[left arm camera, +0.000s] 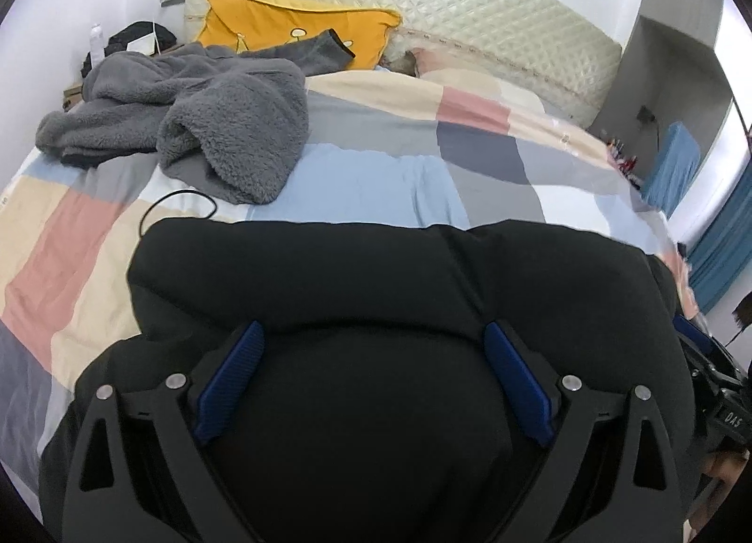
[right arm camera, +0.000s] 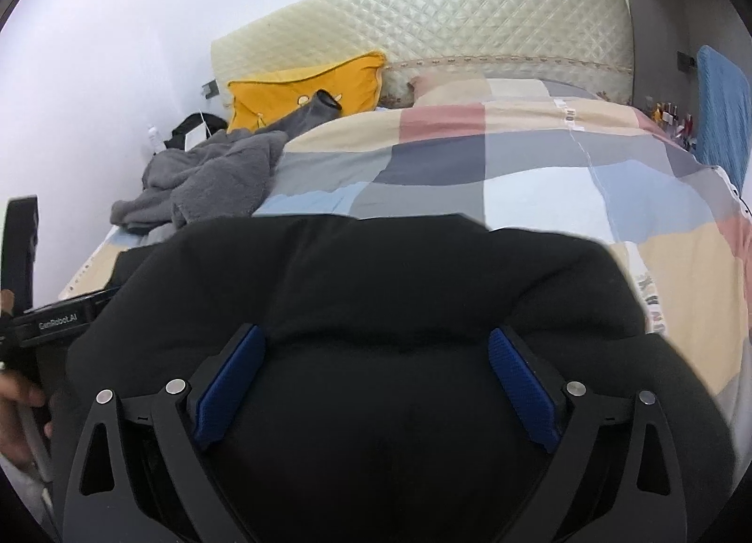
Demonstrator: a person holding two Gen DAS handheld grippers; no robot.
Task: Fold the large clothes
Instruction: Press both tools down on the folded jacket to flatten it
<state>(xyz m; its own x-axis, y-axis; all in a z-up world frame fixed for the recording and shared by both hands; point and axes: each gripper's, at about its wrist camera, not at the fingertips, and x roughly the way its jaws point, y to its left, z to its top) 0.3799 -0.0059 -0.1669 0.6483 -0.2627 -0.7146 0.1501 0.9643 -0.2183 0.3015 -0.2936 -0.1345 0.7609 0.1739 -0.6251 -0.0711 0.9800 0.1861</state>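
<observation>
Black padded fabric fills the lower half of both wrist views: a puffy black jacket [left arm camera: 376,280] lies on the near part of the bed, on top of a patchwork duvet [left arm camera: 470,153] of pale blue, grey, pink and cream squares. The left gripper [left arm camera: 373,336] stands over the jacket with its jaws spread wide, the blue ribbed pads [left arm camera: 235,383] well apart and the dark cloth bulging up between them; neither pad visibly pinches a fold, so nothing is gripped. The right gripper [right arm camera: 376,341] shows the same picture, its jaws wide open, blue pads either side of a mound of jacket, nothing clamped. At the left edge of the right wrist view, a hand [right arm camera: 19,411] holds the other device. Further up the bed, toward its left side, a grey fleece garment [left arm camera: 202,120] lies crumpled, one sleeve stretched across a yellow pillow [left arm camera: 291,31]. Behind that stands a cream quilted headboard [left arm camera: 423,12] against a white wall. A thin black cable [left arm camera: 178,205] loops on the duvet just beyond the jacket's far-left corner.
</observation>
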